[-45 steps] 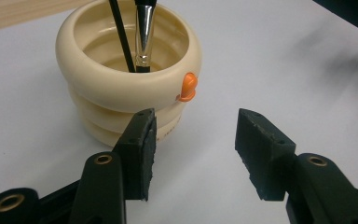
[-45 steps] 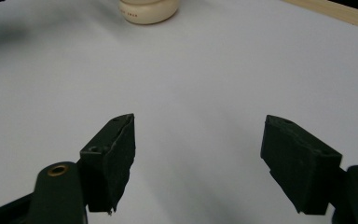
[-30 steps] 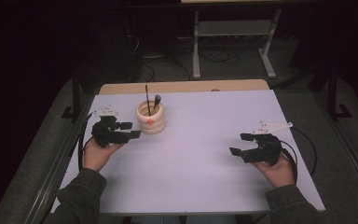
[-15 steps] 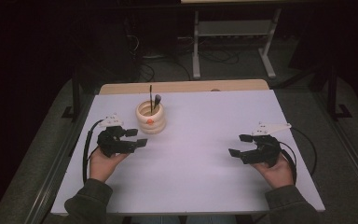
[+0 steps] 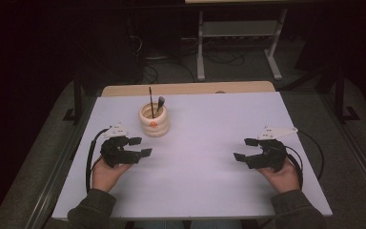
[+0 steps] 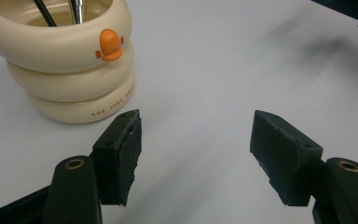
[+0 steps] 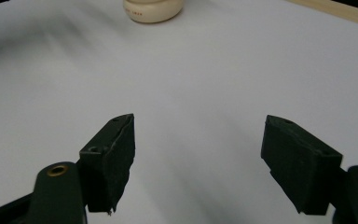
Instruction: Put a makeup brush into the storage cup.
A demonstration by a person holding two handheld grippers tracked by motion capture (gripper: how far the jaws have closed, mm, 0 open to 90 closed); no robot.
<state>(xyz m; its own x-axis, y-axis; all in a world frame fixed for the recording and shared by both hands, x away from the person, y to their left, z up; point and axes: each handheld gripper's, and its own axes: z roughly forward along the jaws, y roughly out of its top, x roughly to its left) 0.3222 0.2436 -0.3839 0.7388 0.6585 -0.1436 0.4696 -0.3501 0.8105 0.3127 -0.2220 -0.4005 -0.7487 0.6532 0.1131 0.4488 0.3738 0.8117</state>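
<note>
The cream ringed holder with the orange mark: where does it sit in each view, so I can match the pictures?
High view: the cream ringed holder stands left of centre on the white table, beyond the left gripper.
Left gripper view: top left, beside the left-hand jaw.
Right gripper view: top edge, cut off, far beyond the jaws.
Shared landmark: the white table.

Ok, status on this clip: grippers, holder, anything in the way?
Left hand-held gripper just opening, empty. Right hand-held gripper open, empty. Cream holder upright, two utensils inside. Path clear.
</note>
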